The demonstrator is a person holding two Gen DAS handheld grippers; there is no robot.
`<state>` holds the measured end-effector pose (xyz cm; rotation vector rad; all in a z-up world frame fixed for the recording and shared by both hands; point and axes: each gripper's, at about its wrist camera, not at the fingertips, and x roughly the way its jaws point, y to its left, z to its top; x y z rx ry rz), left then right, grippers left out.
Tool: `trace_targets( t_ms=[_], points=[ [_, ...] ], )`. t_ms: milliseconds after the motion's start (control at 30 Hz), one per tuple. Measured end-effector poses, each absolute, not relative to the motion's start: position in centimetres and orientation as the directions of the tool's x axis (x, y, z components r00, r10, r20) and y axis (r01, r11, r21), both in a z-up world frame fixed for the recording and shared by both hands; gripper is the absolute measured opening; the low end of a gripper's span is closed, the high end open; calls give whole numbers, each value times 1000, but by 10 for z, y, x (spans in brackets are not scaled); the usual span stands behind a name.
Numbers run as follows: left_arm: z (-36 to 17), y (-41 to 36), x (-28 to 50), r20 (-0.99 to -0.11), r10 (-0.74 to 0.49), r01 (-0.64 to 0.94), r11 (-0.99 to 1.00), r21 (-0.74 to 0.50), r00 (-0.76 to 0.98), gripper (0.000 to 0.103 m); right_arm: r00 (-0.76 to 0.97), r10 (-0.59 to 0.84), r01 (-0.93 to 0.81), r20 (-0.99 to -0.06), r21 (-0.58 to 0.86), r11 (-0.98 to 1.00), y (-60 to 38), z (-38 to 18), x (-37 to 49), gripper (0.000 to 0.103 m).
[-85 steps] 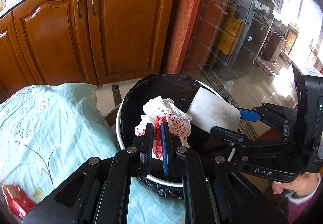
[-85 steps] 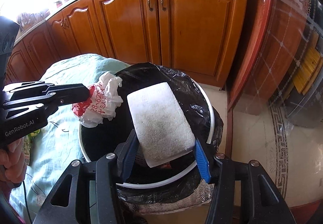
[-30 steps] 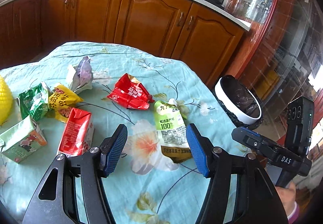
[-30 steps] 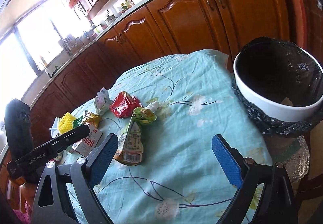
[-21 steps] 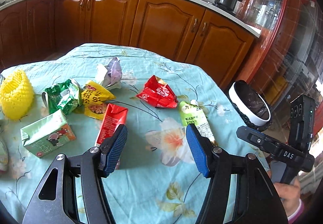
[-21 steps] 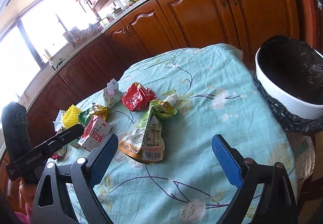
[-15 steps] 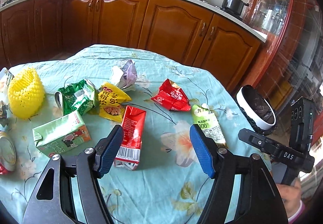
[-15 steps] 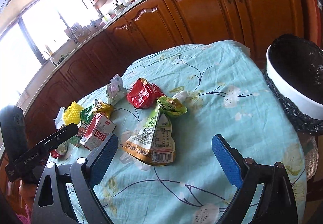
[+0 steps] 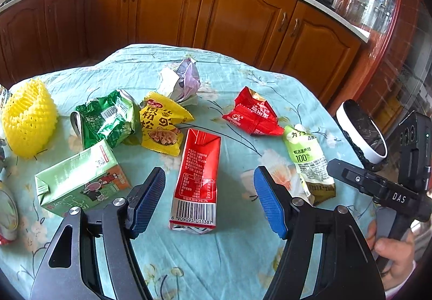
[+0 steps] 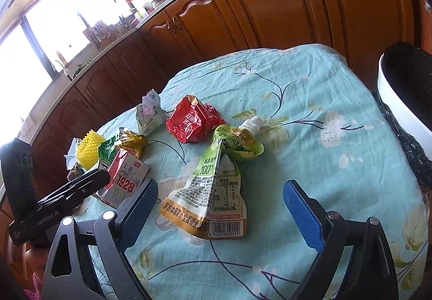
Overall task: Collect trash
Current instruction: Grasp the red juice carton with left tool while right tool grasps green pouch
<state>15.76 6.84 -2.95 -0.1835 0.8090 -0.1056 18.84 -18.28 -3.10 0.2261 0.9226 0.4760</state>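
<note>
I see left gripper (image 9: 209,198) wide, red carton (image 9: 197,175) dead ahead lengthwise; right gripper (image 10: 220,212) wide over green pouch (image 10: 213,186).

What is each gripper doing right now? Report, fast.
Left gripper: open, empty, lined up on the red carton.
Right gripper: open, empty, lined up on the green juice pouch.

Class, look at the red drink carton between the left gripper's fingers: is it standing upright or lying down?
Lying down. The red carton rests flat on the tablecloth, printed side up, barcode end toward the open left gripper.
</note>
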Motion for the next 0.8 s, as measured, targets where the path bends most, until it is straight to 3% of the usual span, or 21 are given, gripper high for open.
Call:
trace_targets(
  t_ms=[267,300,400,433,467,500,800],
  points=[
    [-42,70,165,-731,-168,27,979,-200,661,66,485,466,-289,-740,368,884,-170,-46,203,92],
    [-42,70,166,-731,-172,30,979,-202,660,62,480,463,-289,-745,364,885,-168,-48,204,88],
    [-46,69,169,-743,-189,46,977,-209,642,31,480,440,-296,-759,332,896,-161,-51,207,72],
    [-47,69,169,-744,-192,52,977,-208,639,29,479,435,-303,-763,321,897,-159,-51,207,65],
    [-47,68,168,-740,-189,56,978,-200,646,29,472,437,-311,-765,320,895,-157,-52,207,44],
    [-45,67,166,-737,-189,62,979,-196,649,29,464,446,-317,-765,326,890,-157,-52,207,31],
    [-29,43,160,-710,-259,141,965,-221,654,29,493,463,-330,-736,334,883,-167,-39,191,24]
  ],
)
